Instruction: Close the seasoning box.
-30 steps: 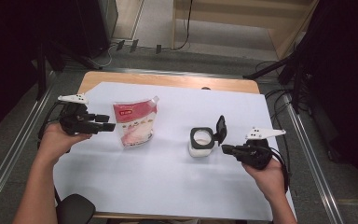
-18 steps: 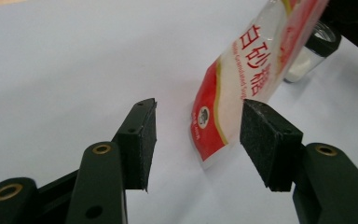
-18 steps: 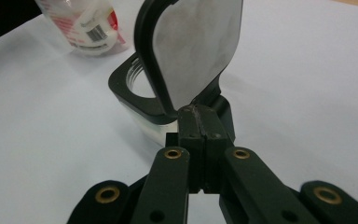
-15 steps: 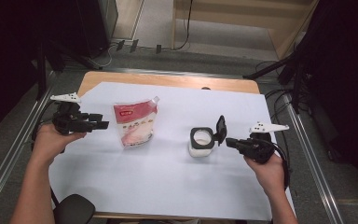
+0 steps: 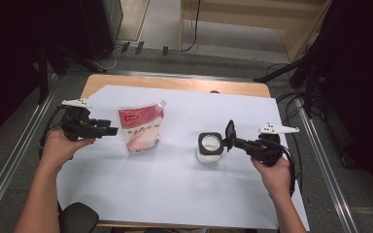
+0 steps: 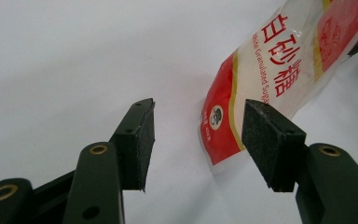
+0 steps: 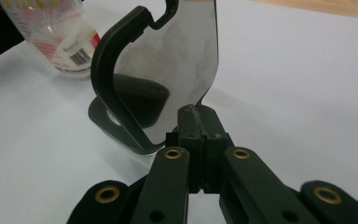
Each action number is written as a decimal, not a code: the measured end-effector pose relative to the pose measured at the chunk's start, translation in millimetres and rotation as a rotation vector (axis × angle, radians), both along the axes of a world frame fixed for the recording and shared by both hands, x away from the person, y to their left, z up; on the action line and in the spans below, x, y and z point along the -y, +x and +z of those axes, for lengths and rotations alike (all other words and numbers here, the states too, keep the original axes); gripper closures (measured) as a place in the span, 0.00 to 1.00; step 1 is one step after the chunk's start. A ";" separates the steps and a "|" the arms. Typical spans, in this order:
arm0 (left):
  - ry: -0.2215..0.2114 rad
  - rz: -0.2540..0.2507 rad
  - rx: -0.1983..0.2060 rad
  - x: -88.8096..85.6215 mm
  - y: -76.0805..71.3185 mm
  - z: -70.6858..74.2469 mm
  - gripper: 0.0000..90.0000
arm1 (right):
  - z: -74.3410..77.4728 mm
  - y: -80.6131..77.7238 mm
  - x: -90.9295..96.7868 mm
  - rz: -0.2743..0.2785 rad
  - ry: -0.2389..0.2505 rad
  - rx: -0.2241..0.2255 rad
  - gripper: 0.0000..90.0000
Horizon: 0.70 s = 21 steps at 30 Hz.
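From the high view, your left gripper (image 5: 112, 131) sits at about 9 o'clock on the white sheet (image 5: 175, 189), its tips pointing toward 3 o'clock at the sugar pouch (image 5: 141, 128). The pouch lies flat just beside those tips, not touching them, with its spout corner toward 1 o'clock. Your right gripper (image 5: 232, 139) comes in from 4 o'clock and points toward 9 o'clock at the white jar (image 5: 209, 148), which stands upright a little right of the table's middle. The jar's dark flip lid (image 5: 229, 132) stands open on edge at the jar's 3 o'clock side, and your right gripper's tips are on it.

In the left gripper view, your jaws stand partly apart with nothing between the pads (image 6: 140, 140). The red and white sugar pouch (image 6: 261, 88) lies beyond them, running from the gap up toward 1 o'clock; its bottom corner lies behind the right-hand pad.

In the right gripper view, your jaws are pinched together on the lower edge of the flip lid (image 7: 168, 70), which rises upright toward 12 o'clock. The jar's dark rim (image 7: 103, 119) shows behind it at 9 o'clock, and the sugar pouch (image 7: 56, 37) lies far off at 11 o'clock.
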<state>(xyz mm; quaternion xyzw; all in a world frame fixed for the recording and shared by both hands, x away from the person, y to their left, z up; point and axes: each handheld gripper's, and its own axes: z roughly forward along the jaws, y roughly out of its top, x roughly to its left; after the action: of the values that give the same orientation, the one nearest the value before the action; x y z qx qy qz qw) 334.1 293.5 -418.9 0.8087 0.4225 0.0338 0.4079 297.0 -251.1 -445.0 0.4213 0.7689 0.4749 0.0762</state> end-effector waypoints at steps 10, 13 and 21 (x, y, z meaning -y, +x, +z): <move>0.013 -0.010 0.003 3.4 0.3 -0.6 0.51 | -0.5 0.9 -7.3 -0.008 0.000 0.003 1.00; 0.010 -0.009 0.004 3.6 0.4 -0.5 0.51 | 1.0 -0.2 -7.7 -0.014 0.002 0.010 1.00; 0.009 -0.003 -0.006 3.9 0.7 -1.1 0.50 | 1.6 -1.6 -9.2 -0.020 -0.003 0.011 1.00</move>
<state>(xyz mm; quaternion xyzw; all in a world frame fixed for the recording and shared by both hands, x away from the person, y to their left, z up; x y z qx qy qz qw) 334.8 289.6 -420.0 0.8112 0.4225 0.0327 0.4030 295.3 -241.9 -443.4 0.4260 0.7649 0.4755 0.0857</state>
